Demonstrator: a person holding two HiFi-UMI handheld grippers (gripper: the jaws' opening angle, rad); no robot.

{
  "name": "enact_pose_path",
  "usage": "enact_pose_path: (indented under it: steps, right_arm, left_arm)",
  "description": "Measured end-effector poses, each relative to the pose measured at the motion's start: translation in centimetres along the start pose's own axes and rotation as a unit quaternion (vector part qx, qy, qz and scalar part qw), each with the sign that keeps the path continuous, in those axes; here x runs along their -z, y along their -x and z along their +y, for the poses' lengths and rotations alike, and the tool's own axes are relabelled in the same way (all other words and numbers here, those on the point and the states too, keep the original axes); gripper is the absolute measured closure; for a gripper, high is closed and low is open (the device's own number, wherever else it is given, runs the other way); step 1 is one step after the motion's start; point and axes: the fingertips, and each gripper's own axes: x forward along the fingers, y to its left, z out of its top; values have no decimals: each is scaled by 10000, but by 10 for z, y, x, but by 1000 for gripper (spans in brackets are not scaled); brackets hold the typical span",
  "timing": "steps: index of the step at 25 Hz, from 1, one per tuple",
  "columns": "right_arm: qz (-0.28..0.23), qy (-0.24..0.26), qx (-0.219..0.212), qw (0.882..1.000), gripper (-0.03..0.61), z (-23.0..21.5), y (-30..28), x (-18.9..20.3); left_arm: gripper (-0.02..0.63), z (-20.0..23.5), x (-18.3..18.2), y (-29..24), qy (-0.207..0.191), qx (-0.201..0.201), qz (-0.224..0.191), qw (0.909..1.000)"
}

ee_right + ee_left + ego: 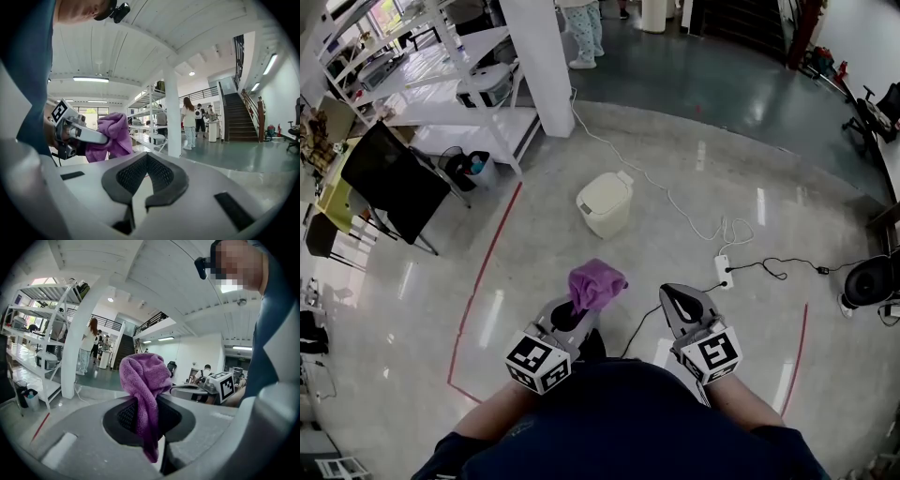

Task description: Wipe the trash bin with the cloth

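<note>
status: cloth (596, 284) is in hand, wiping not begun. left gripper (574, 317) is clenched on the purple cloth; in the left gripper view the jaws pinch a hanging fold of it (144, 380) and the rest bunches above the tips. right gripper (687, 302) is closed on nothing; its own view shows the pads together with only air between (146, 171), and the cloth (110, 136) sits at its 10 o'clock. the bin (605, 203), cream, lid down, stands on the floor at 12 o'clock from the grippers, well apart from both, with no contact. judged remaining: close the gap to the bin, bring the cloth onto it, wipe lid and sides, so nearly the whole task. a cable and power strip (723, 272) lie on the floor at 1 o'clock of the right gripper. limits: the bin shows in neither gripper view; its far side and base are hidden in the head view; dirt on it is too small to tell; how much cloth sits inside the left jaws is not visible; the person's torso cuts off the floor at 6 o'clock.
</note>
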Motion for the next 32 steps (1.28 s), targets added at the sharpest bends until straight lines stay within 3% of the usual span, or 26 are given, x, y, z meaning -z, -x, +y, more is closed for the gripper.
enact_pose_path:
  steps: [7,17,25,32]
  right_arm:
    - [193,156,55,9997,568,-26,-97,-8]
    - [324,238,156,9991,568,-54,-268,-57]
    - [409,287,-80,9987,568,-88,-321,-61]
    - [447,283,-818,9952,568,-133,-352,-42]
  left_arm:
    - [560,101,-17,-34,85,-37,-191,9998]
    - [560,265,-84,-69,-44,-11,-400,9992]
    - [560,308,-101,-101,158,-213,-468,9985]
    - [560,322,-94,-142,249,-993,-428,9938]
